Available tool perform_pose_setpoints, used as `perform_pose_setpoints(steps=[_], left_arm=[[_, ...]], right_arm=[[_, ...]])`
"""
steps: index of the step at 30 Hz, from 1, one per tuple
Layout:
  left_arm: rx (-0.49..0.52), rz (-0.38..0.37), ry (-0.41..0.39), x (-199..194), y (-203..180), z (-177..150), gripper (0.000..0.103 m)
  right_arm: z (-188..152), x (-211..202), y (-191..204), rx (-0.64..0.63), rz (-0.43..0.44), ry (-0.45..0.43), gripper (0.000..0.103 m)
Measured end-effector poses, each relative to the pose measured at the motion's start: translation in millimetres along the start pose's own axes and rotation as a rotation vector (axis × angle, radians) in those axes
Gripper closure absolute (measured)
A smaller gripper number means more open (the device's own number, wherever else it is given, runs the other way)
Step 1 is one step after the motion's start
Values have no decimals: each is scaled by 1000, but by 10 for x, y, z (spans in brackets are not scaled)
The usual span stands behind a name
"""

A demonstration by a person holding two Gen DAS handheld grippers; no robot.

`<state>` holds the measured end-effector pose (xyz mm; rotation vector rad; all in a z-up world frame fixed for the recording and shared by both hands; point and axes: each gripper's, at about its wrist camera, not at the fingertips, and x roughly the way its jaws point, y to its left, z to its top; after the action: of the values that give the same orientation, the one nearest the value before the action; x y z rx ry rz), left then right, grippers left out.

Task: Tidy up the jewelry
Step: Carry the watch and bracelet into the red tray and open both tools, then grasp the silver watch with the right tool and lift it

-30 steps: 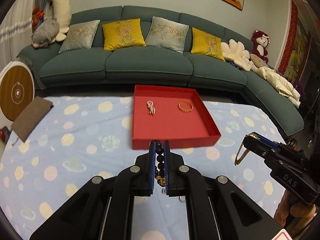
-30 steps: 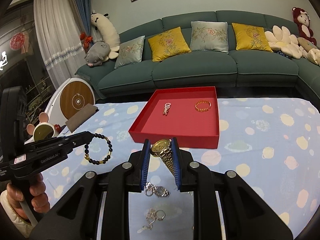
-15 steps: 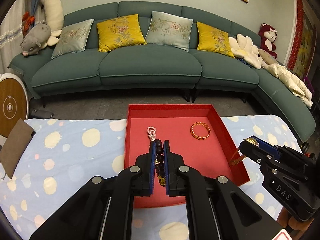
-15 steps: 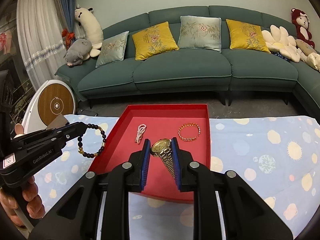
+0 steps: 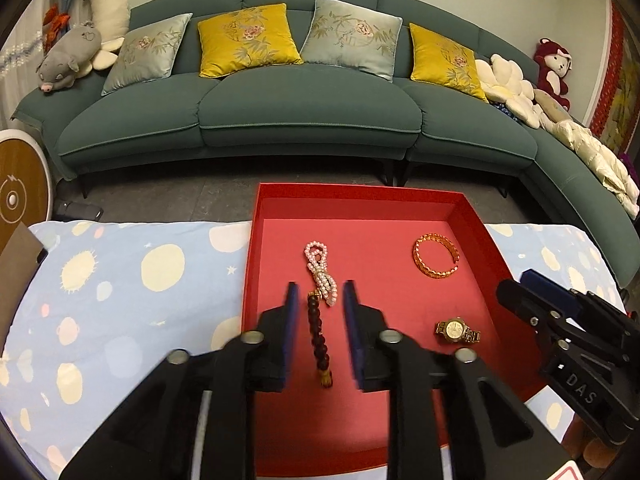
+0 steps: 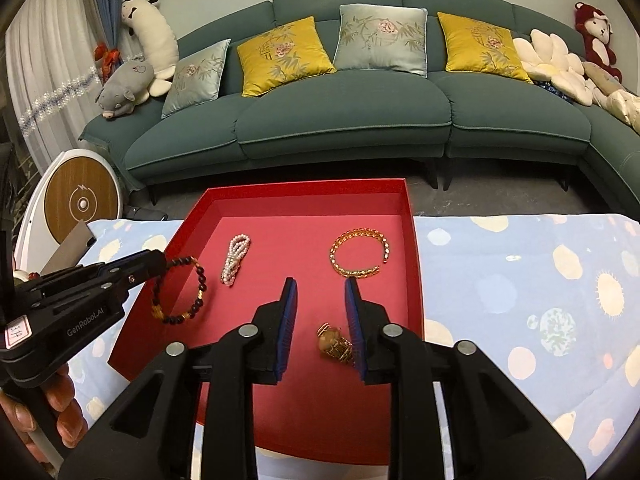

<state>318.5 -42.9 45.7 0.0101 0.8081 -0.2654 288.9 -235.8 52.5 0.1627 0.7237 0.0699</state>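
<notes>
red tray (image 5: 472, 216): pearl strand (image 5: 320, 268), gold bangle (image 5: 435, 256) | left gripper (image 5: 318, 300) just released, dark bead bracelet (image 5: 318, 340) between jaws | right gripper (image 6: 320, 300) just released, gold watch (image 6: 334, 345) between jaws

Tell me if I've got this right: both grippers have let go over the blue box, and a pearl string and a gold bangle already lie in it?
Not quite: the box is red, not blue, as both wrist views show. The rest holds. The left gripper and right gripper have just been opening, nothing pinched, and the pearl string and gold bangle lie inside.
</notes>
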Motion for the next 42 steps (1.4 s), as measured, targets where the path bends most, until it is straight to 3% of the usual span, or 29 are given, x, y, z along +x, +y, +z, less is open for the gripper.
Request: perform_pose_setpoints(steps=[1, 4, 12, 17, 22, 26, 32, 37, 42], left_arm=[[-11, 8, -23, -54, 14, 16, 52], [-11, 29, -91, -285, 14, 67, 43], [7, 44, -140, -1076, -9, -62, 42], [27, 33, -127, -1480, -21, -520, 38], [62, 65, -42, -1612, 46, -1077, 37], [12, 25, 17, -1649, 110, -1399, 37], [41, 30, 77, -1558, 41, -1731, 37], [67, 39, 112, -1430, 35, -1888, 37], [45, 40, 146, -1306, 160, -1915, 37]], right_arm=[[16, -32, -8, 2, -5, -17, 62], [71, -199, -15, -1, -6, -65, 61], [34, -1033, 103, -9, 51, -172, 61], [-193, -1548, 185, -29, 68, -199, 61], [-656, -1891, 260, -92, 74, -180, 61], [-1139, -1847, 289, -128, 88, -89, 61], [-1668, -1518, 471, -294, 101, 32, 62], [-1826, -1327, 609, -380, 119, 64, 62], [-1806, -1099, 619, -381, 128, 97, 62]])
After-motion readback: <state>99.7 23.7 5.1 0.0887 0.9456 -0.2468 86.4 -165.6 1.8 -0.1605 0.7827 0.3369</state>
